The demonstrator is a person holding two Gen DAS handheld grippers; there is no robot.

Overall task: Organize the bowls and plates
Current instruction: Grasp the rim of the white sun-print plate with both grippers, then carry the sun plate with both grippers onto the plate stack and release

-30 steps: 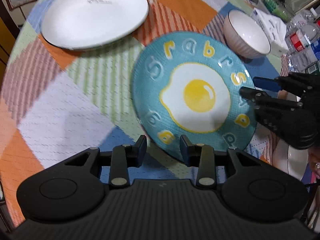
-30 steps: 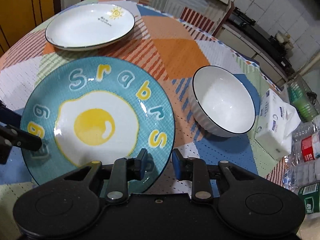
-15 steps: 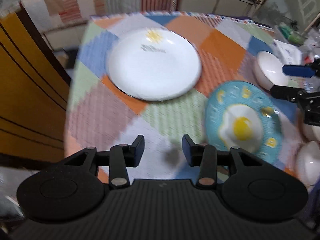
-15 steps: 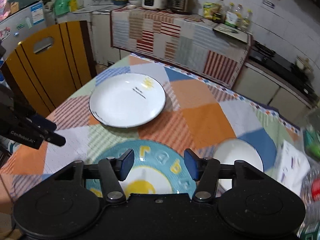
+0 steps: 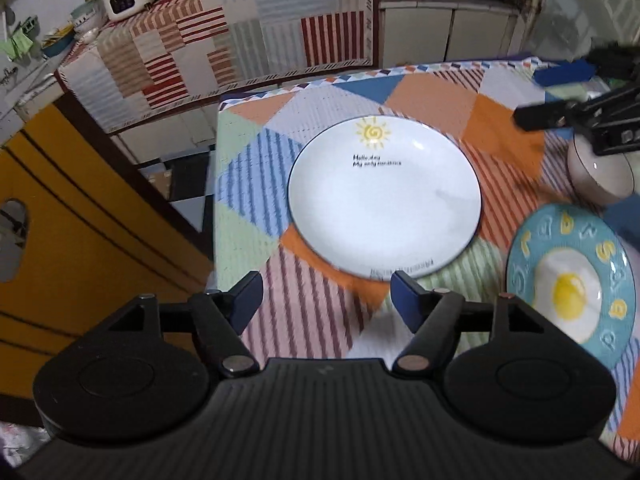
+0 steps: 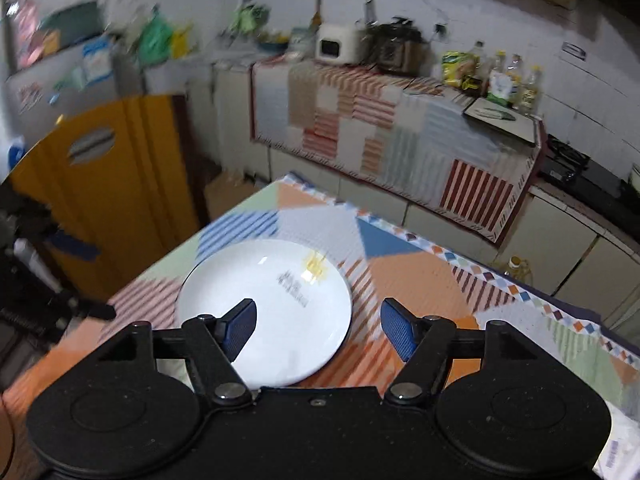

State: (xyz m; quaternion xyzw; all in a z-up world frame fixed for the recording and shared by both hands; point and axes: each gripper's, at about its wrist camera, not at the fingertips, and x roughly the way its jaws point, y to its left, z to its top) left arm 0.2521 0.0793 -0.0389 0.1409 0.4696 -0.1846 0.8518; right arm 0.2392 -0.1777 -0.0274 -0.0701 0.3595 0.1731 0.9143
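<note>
A white plate with a yellow sun (image 5: 384,196) lies on the patchwork tablecloth (image 5: 320,328), seen also in the right wrist view as the white plate (image 6: 272,304). To its right lies a blue plate with a fried-egg picture (image 5: 572,284). Behind that stands a white bowl (image 5: 600,176). My left gripper (image 5: 326,296) hovers above the white plate's near rim, jaws opening, nothing between them. My right gripper (image 6: 318,322) hangs above the same plate, jaws opening and empty. Each shows in the other's view: right gripper (image 5: 540,94), left gripper (image 6: 84,278).
A yellow wooden chair back (image 5: 80,240) stands close against the table's left edge. Beyond the table's far edge (image 6: 440,248) runs a low counter under a striped cloth (image 6: 380,128) with appliances and bottles on it.
Both grippers let go of the blue egg plate's rim, widened their jaws, rose and swung toward the white plate. The egg plate stays on the table.
</note>
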